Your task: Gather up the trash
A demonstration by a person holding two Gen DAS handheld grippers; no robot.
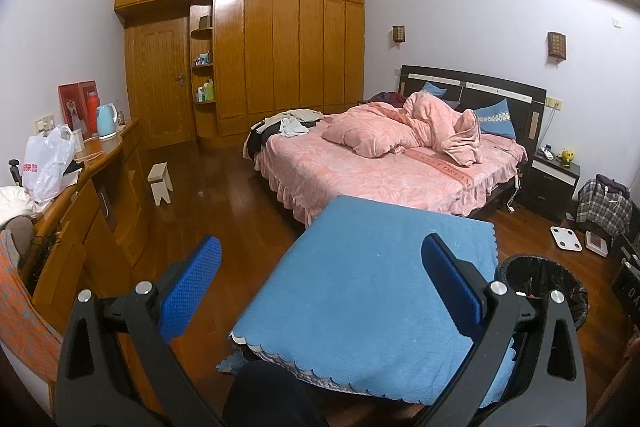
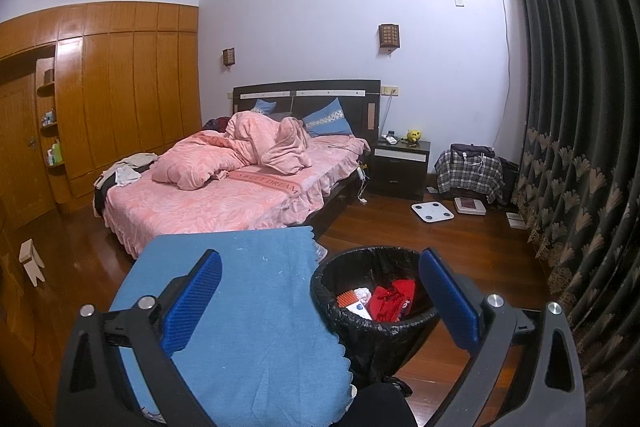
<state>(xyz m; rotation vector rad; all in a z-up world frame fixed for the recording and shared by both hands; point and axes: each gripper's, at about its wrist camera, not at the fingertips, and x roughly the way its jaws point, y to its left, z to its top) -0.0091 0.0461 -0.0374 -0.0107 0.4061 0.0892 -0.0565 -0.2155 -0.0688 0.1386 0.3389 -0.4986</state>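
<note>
A black bin (image 2: 372,319) lined with a black bag stands on the wooden floor right of a small table under a blue cloth (image 2: 240,307). Inside the bin lie red wrappers (image 2: 390,301), a white crumpled piece and a small orange-and-white box. My right gripper (image 2: 320,267) is open above the table's right edge and the bin, with nothing between its blue pads. My left gripper (image 1: 320,255) is open over the blue cloth (image 1: 360,287), also holding nothing. The bin (image 1: 544,287) shows at the right in the left wrist view.
A bed with pink bedding (image 2: 224,187) stands behind the table. A nightstand (image 2: 400,163), a plaid bag (image 2: 468,167) and two floor scales (image 2: 432,211) lie right of it. Dark curtains (image 2: 580,147) hang at right. A wooden dresser (image 1: 88,195) carries a plastic bag and kettle; a small stool (image 1: 160,183) stands nearby.
</note>
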